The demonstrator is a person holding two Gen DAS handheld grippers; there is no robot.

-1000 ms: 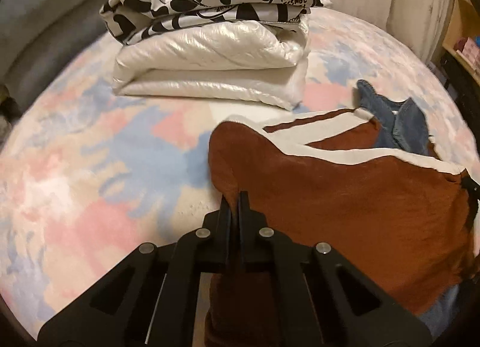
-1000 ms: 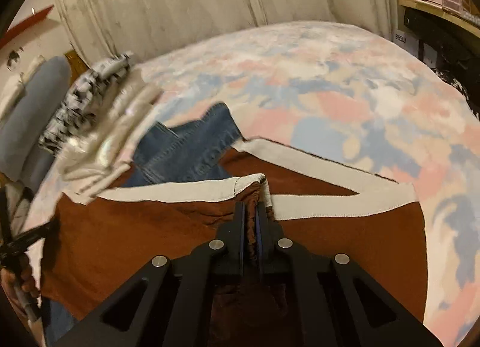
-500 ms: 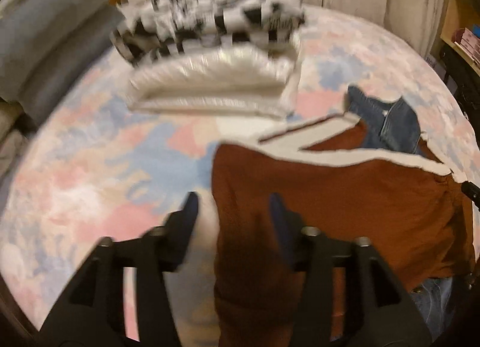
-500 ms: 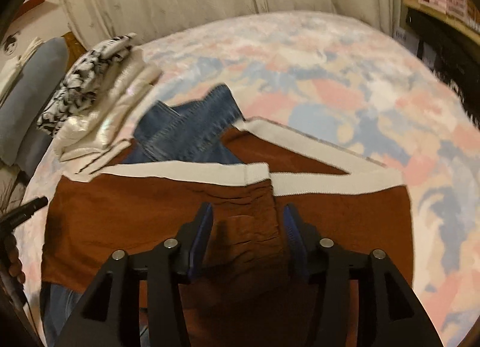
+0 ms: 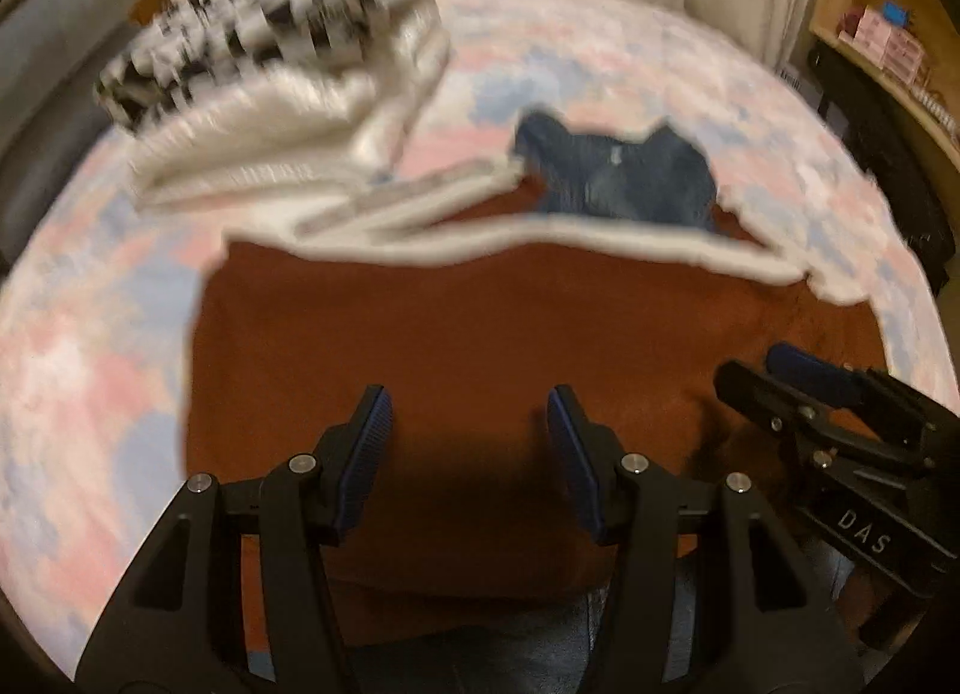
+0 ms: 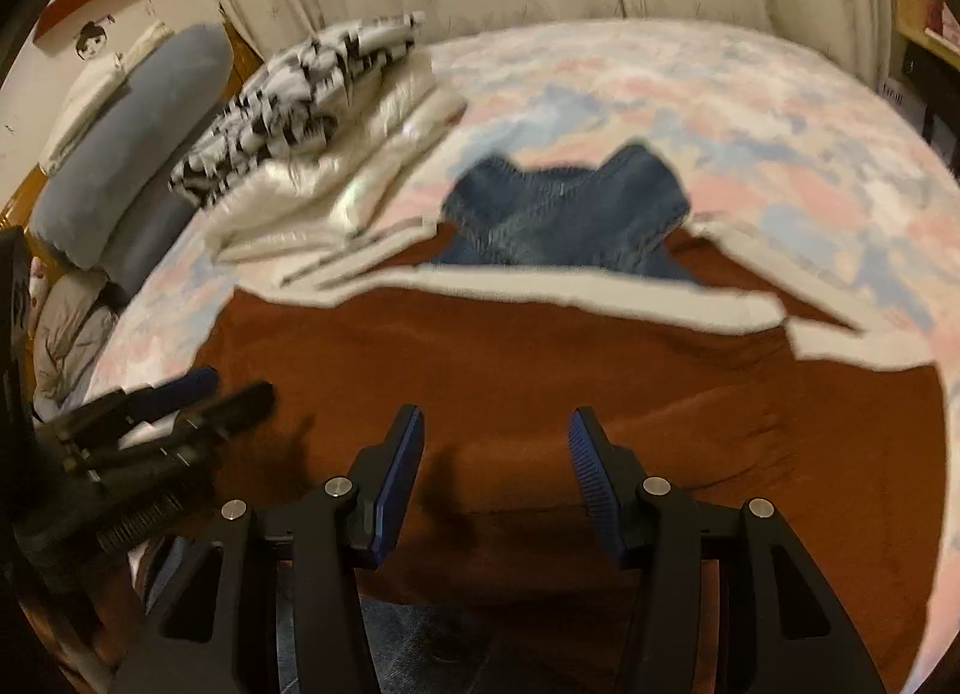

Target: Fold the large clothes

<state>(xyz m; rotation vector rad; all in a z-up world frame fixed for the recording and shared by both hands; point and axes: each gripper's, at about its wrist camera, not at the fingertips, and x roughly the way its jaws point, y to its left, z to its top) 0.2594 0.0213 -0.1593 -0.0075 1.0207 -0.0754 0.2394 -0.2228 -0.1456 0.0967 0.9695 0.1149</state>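
Observation:
A rust-brown garment with a cream band (image 5: 480, 334) lies spread flat on the bed, also in the right wrist view (image 6: 600, 370). Blue jeans (image 5: 618, 184) (image 6: 564, 214) lie under it and stick out past its far edge. My left gripper (image 5: 468, 436) is open and empty just above the brown cloth. My right gripper (image 6: 495, 454) is open and empty above the same cloth. The right gripper shows in the left wrist view at the right (image 5: 798, 382); the left gripper shows in the right wrist view at the left (image 6: 180, 400).
A pile of folded clothes, black-and-white print on top of shiny white (image 5: 282, 93) (image 6: 312, 123), sits at the far left of the pastel patchy bedspread (image 5: 90, 364) (image 6: 750, 111). Grey bolsters (image 6: 126, 141) lie left, a curtain behind, shelves (image 5: 888, 51) to the right.
Both grippers were shut on folds of the brown garment; they have opened, let go and drawn back. The garment now lies flat with its cream edge away from me.

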